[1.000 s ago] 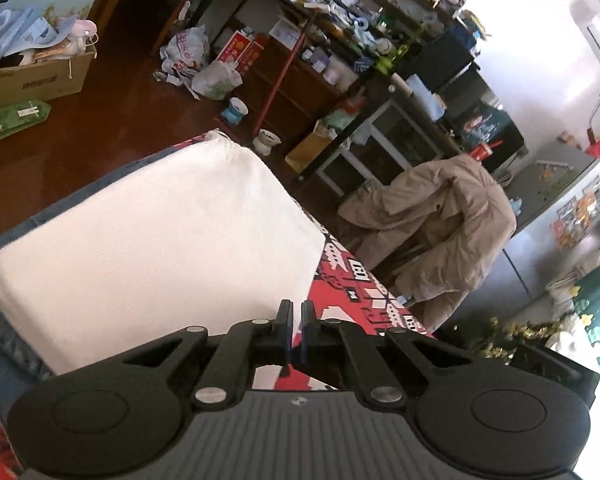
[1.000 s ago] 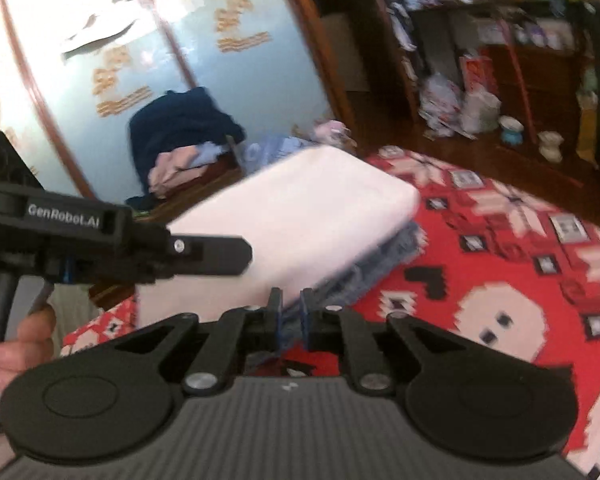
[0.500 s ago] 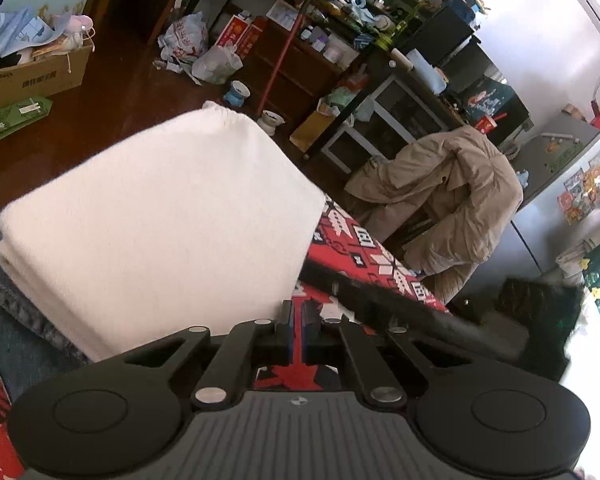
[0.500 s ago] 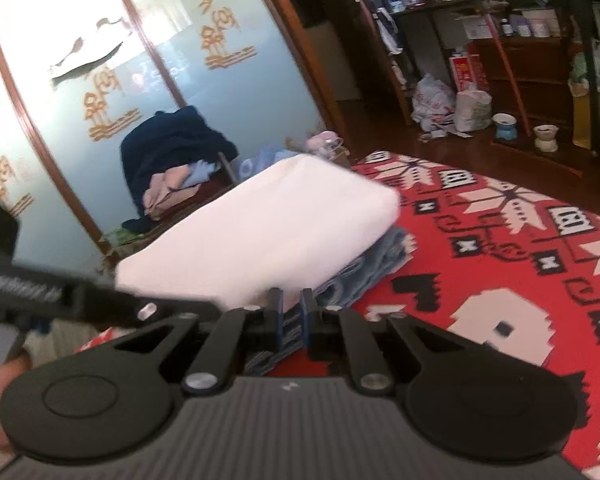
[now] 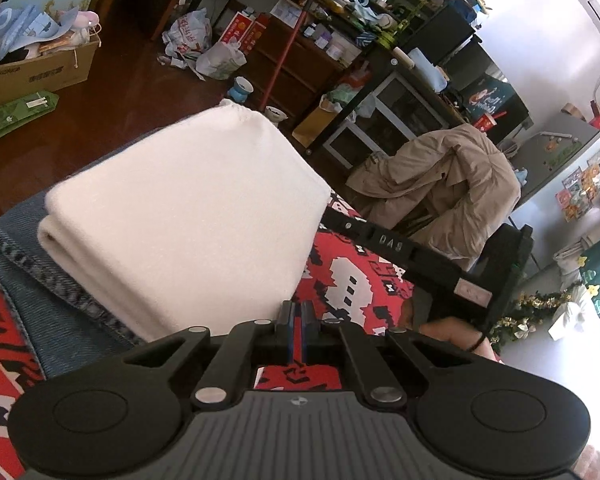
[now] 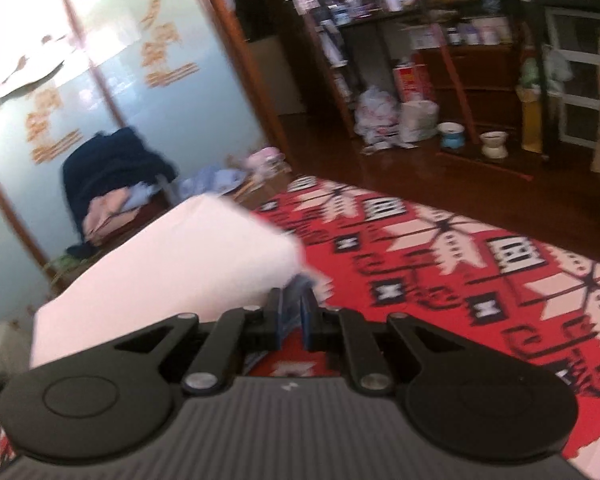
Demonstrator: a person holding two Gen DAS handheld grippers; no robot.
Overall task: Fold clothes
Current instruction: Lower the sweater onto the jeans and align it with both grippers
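Observation:
A folded white garment (image 5: 188, 216) lies on folded blue jeans (image 5: 52, 296), both on a red patterned blanket (image 5: 352, 280). My left gripper (image 5: 296, 308) is shut and empty, its tips just off the white garment's near right corner. The right gripper's black body (image 5: 400, 248) reaches in from the right, held by a hand (image 5: 452, 332), and its tip meets the pile's right edge. In the blurred right wrist view, my right gripper (image 6: 290, 300) has its jaws almost together. A strip of denim (image 6: 296, 284) shows in the slit, under the white garment (image 6: 180, 264).
A beige coat (image 5: 440, 184) hangs over a chair past the blanket's far edge. A cardboard box (image 5: 32, 68) and cluttered shelves (image 5: 340, 32) stand on the wooden floor. Dark clothes (image 6: 116, 160) are heaped by the glass door, and two bowls (image 6: 452, 134) stand on the floor.
The right gripper has swung in toward the pile and now lies along its right edge. The left gripper has drifted slightly. Both jaws have kept the same spacing.

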